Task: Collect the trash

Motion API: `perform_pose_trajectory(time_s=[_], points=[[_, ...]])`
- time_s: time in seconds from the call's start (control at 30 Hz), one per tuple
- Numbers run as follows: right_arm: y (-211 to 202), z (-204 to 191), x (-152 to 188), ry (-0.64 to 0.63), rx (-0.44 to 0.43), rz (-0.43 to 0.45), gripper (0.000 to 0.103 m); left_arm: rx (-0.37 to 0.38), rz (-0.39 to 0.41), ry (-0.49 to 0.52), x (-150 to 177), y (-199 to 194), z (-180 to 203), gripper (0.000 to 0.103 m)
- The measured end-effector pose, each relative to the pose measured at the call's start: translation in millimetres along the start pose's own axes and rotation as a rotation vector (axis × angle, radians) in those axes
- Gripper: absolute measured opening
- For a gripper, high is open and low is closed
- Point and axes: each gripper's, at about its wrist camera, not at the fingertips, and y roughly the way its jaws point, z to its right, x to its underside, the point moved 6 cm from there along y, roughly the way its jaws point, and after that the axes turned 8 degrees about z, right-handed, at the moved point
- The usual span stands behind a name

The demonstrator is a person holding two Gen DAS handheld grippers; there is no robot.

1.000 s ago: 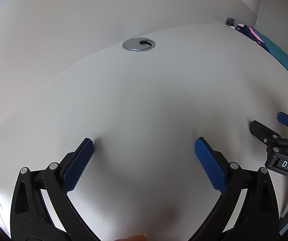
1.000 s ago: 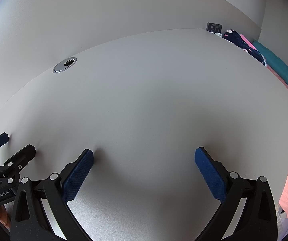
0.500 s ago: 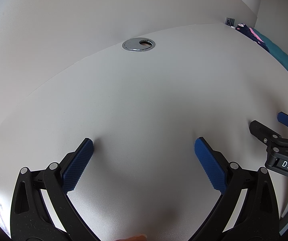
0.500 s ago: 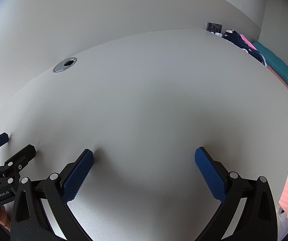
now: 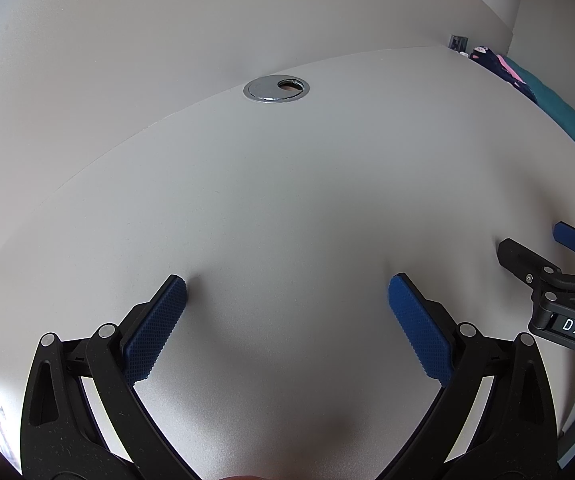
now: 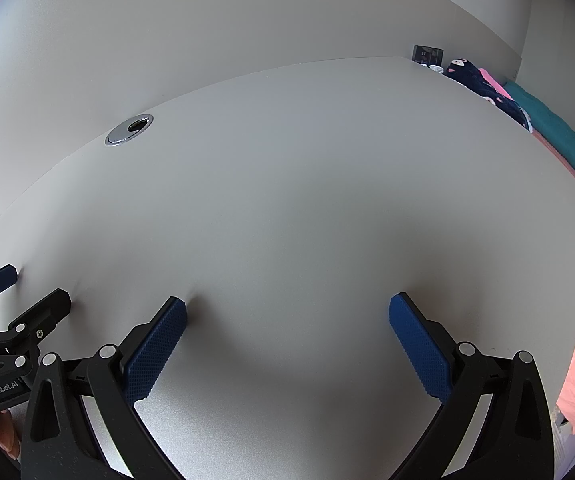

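Left gripper point(image 5: 287, 292) and right gripper point(image 6: 287, 312) low over pale grey tabletop point(image 6: 307, 200), side by side, blue-padded fingers point(image 5: 155, 332) of each spread wide, nothing held. Chrome cable grommet point(image 5: 276, 89) near far edge. No trash discernible in either view. Bed point(image 6: 567, 148) with plush toys beyond right edge.

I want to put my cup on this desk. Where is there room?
Nearly everywhere. The white desk is bare from the round silver cable hole at the back to the two open tongs, left tongs and right tongs, at the front. Only the far right corner is crowded, by dark patterned cloth.
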Motion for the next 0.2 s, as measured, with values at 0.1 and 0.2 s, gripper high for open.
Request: perform_pose_trajectory(time_s=[0.1, 0.2], points=[[0.0, 0.0, 0.0, 0.000, 0.000, 0.000, 0.101, 0.000, 0.000, 0.000, 0.0, -0.1, 0.0, 0.097], [0.0, 0.0, 0.0, 0.000, 0.000, 0.000, 0.101, 0.000, 0.000, 0.000, 0.0, -0.2, 0.3, 0.097]])
